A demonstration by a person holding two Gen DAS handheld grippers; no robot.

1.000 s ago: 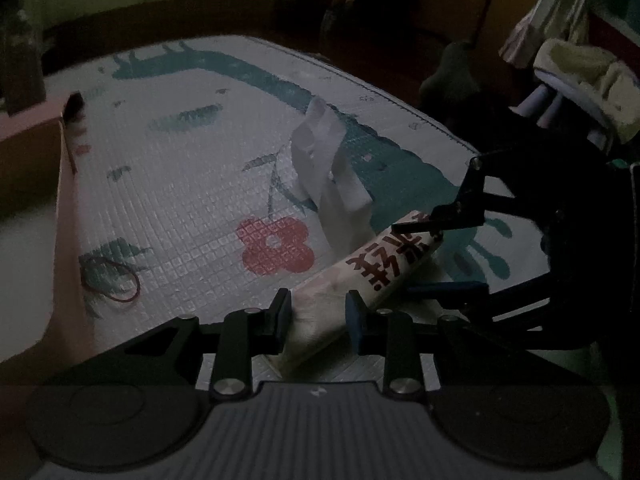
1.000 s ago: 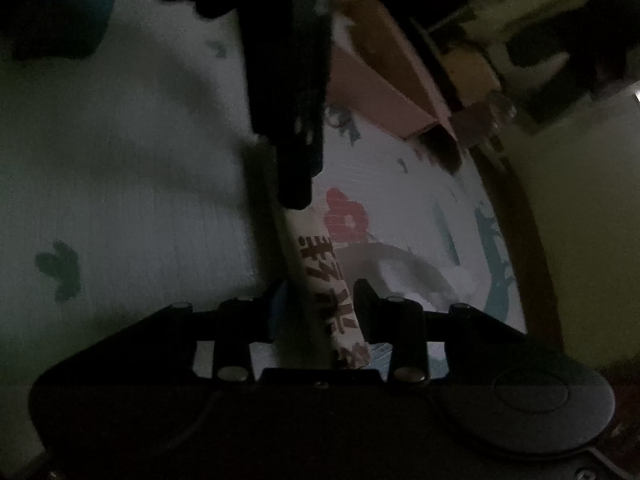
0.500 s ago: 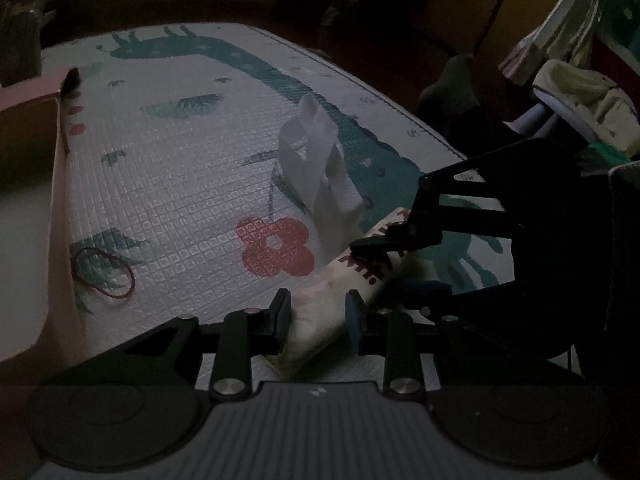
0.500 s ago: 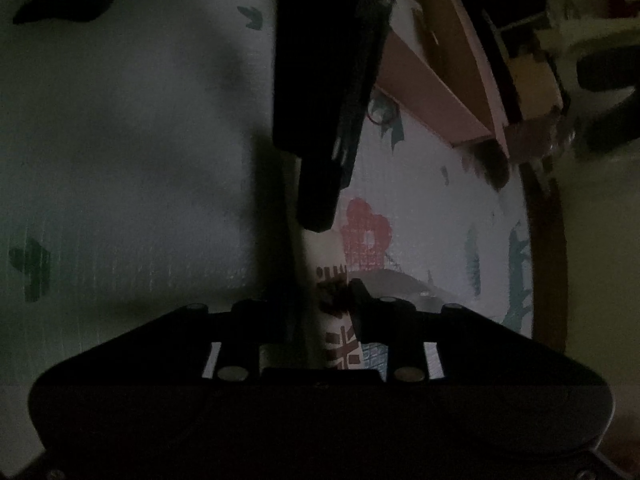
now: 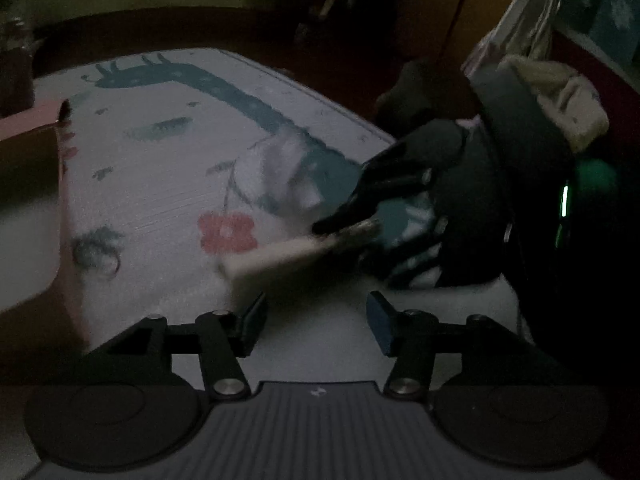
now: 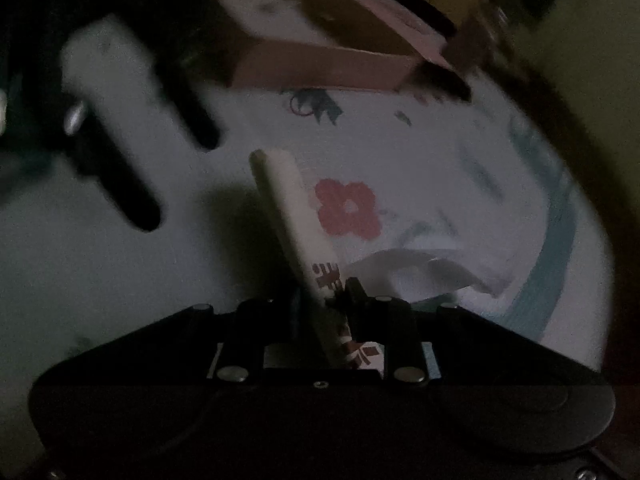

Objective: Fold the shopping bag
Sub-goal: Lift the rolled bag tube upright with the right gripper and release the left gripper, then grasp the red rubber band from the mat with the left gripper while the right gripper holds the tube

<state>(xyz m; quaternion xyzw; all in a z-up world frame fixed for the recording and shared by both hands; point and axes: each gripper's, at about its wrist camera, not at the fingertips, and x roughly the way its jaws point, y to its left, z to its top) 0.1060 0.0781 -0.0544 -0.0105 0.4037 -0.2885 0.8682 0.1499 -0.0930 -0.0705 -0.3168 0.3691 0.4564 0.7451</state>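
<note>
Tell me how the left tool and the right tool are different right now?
The left tool is open, with nothing between its fingers; the right tool is shut on the rolled shopping bag. The left tool sits back from the bag's free end, while the right tool pinches the printed end and holds the roll tilted above the play mat. Both are dark two-finger tools over the same mat.
</note>
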